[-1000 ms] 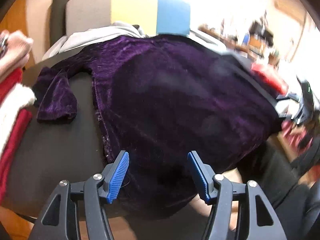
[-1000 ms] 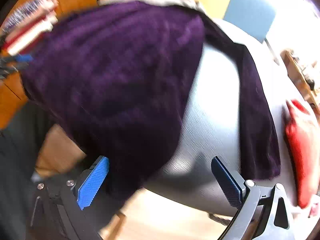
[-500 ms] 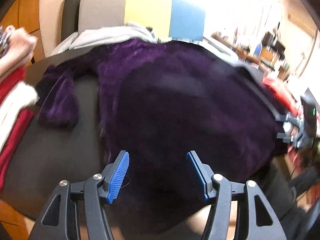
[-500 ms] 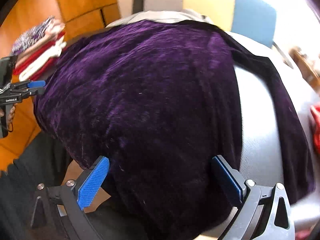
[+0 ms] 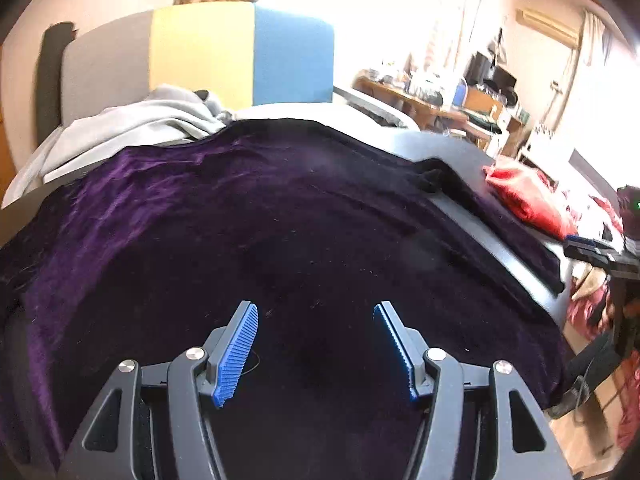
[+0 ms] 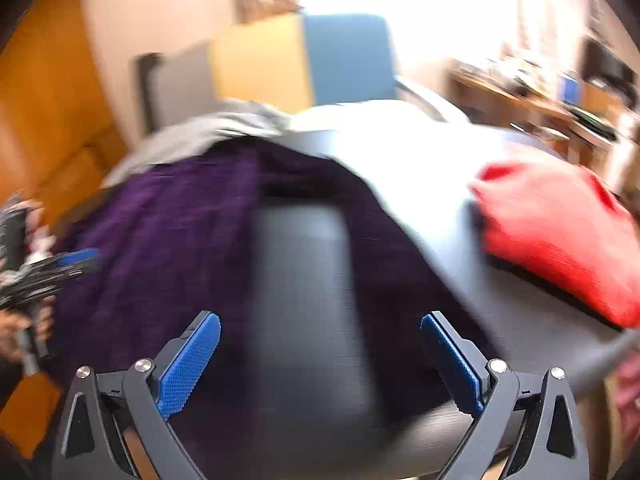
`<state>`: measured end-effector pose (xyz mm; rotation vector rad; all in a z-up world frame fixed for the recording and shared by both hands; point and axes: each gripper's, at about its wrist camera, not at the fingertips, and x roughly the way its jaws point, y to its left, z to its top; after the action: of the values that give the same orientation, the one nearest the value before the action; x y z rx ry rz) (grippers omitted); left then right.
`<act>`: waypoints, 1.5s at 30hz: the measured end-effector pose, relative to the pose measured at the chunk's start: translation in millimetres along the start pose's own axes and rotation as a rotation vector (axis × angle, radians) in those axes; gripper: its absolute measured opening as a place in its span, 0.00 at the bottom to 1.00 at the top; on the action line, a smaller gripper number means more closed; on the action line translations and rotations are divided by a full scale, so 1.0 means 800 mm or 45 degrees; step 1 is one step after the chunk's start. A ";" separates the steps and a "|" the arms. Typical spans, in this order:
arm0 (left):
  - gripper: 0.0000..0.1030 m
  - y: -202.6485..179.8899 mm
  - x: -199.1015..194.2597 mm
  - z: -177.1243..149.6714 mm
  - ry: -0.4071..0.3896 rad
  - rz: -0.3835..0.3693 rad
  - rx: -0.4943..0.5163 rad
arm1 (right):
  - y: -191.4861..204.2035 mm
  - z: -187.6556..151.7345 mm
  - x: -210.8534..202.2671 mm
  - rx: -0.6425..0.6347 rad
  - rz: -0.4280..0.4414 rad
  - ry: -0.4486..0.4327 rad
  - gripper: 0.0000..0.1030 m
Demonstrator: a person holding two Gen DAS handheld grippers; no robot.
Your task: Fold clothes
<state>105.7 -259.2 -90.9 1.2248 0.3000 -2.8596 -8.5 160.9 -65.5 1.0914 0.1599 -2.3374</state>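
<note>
Blue ribbed fingers (image 5: 236,350) of the left gripper (image 5: 316,346) spread wide, released, nothing pinched, hovering over the purple velvet garment (image 5: 248,216). Blue pads of the right gripper (image 6: 320,360) likewise spread apart and empty, above a bare dark strip of the table (image 6: 304,288) between two parts of the same cloth. From the left wrist: velvet filling the near and middle field from 6 to 9 o'clock, deep nap, soft creases, draped over the table's near edge, one narrow dark band (image 5: 516,236) of it trailing toward 3 o'clock across the grey tabletop. Beyond that band at 2 o'clock, a crumpled red garment (image 5: 528,196); at 3 o'clock, the tip of the right gripper poking into view. Farther back at 11 o'clock, a heap of grey cloth (image 5: 144,124), smooth and loosely bunched, then a chair back (image 5: 240,56) in grey, yellow and blue panels; at 1 o'clock, a cluttered wooden desk (image 5: 432,100). From the right wrist, heavily blurred: the red garment large at 3 o'clock, orange wood panelling (image 6: 44,120) at 9 o'clock seen only here, and the left gripper with a hand (image 6: 16,332) at the left edge. No containers in either view.
</note>
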 end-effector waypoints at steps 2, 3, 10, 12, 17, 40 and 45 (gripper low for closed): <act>0.60 0.001 0.020 -0.007 0.056 -0.021 -0.023 | -0.026 0.001 0.021 0.049 -0.070 0.059 0.99; 0.60 0.001 0.028 -0.014 0.087 -0.028 -0.045 | -0.036 0.000 0.033 0.057 -0.084 0.100 0.99; 0.61 0.028 0.024 -0.024 0.035 -0.216 -0.189 | -0.019 0.004 0.066 -0.058 -0.128 0.182 0.23; 0.62 0.026 0.025 -0.025 0.032 -0.221 -0.188 | -0.021 0.021 0.062 0.006 -0.056 0.198 0.10; 0.62 0.030 0.028 -0.023 0.029 -0.248 -0.197 | -0.064 0.091 0.033 0.336 0.180 -0.010 0.10; 0.62 0.035 0.026 -0.023 0.041 -0.270 -0.237 | -0.095 0.280 0.074 0.135 -0.591 -0.184 0.73; 0.62 0.055 0.008 0.012 -0.029 -0.218 -0.263 | 0.010 0.277 0.108 -0.024 -0.049 -0.174 0.74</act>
<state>98.9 -303.8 -96.4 1.1803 0.7125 -2.8866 -198.5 44.1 18.7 0.9241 0.1530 -2.4306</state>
